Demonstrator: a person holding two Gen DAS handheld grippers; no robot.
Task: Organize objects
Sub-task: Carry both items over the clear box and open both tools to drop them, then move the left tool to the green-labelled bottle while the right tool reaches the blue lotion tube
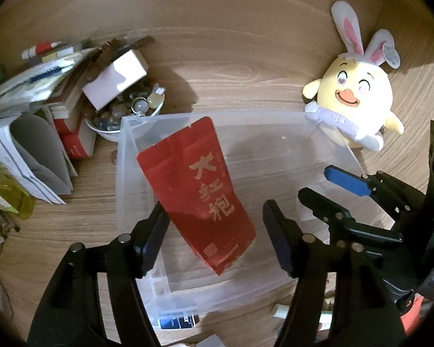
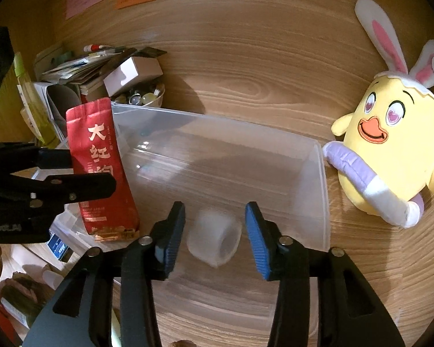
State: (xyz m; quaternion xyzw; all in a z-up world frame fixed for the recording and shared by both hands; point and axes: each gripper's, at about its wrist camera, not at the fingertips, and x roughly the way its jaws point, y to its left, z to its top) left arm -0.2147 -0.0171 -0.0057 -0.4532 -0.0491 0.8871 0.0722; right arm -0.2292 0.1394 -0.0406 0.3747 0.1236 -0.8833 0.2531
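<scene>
1. Plainly, only the right wrist view showed the roll of clear tape [image 2: 214,238], which lay inside the clear plastic bin [image 2: 322,190] near its front wall; the left wrist view did not show it.
2. The left wrist view alone showed the red tea pouch [image 1: 198,195] from above, tilted within the bin's left half with its top corner over the bin's back rim.
3. In the right wrist view the same pouch stood nearly upright at the bin's left wall, partly hidden by the left gripper [image 2: 112,170].
4. The left gripper [image 1: 217,240] pointed steeply down over the bin's front edge. Its jaws stood wide, the pouch between them, and neither pad touched it.
5. The right gripper [image 2: 215,237] angled down over the bin's front. Its jaws stood partly apart on either side of the tape roll, with a gap showing on each side.
6. The yellow duck plush [image 2: 390,156] with rabbit ears lay just beside the bin's right rim, its purple arm touching the corner.
7. The white bowl [image 1: 107,133] of beads sat behind the bin's left corner.
</scene>
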